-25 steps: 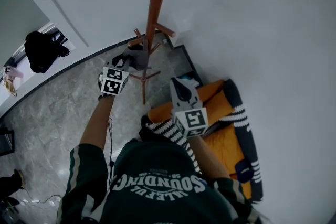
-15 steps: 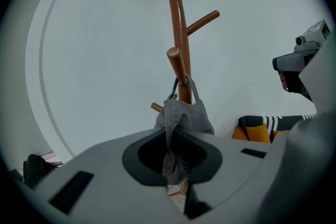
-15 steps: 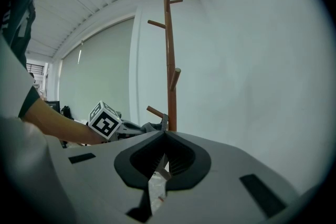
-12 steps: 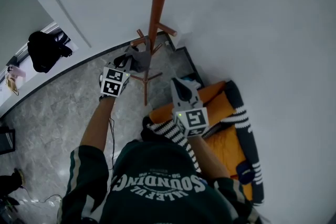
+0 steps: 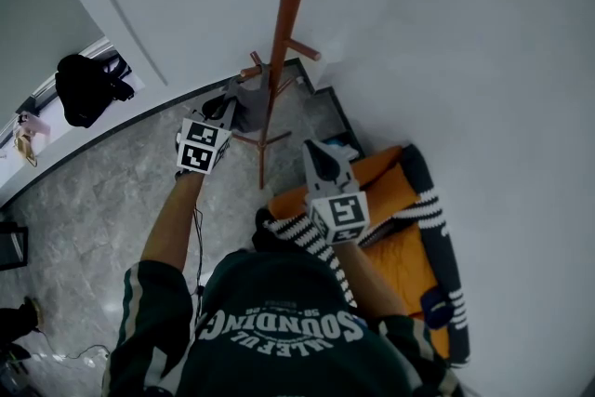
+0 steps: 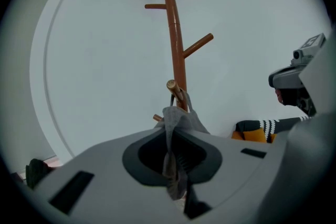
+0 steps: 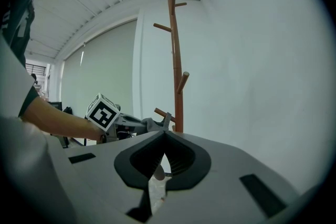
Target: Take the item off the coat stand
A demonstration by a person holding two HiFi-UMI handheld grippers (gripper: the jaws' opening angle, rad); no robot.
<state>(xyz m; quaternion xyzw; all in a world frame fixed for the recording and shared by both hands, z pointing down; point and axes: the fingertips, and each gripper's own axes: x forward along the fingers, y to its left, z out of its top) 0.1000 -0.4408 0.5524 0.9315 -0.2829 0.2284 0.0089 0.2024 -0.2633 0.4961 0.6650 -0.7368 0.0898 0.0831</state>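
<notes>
A brown wooden coat stand rises against the white wall. A small grey fabric item hangs by its loop on a low peg of the stand. My left gripper is at that peg and shut on the grey item, whose cloth runs down between the jaws. The right gripper view shows the same grip beside the stand, with the left gripper on the item. My right gripper hovers lower, to the right of the stand's base. Its jaws are together on nothing.
An orange cushion with a dark, white-striped cover lies on the floor along the wall at right. A black bag sits at the far left by the window. The floor is grey marble. The white wall stands close behind the stand.
My left gripper stays at the peg with the grey item between its jaws. The view has shifted slightly. The right gripper has not moved.
</notes>
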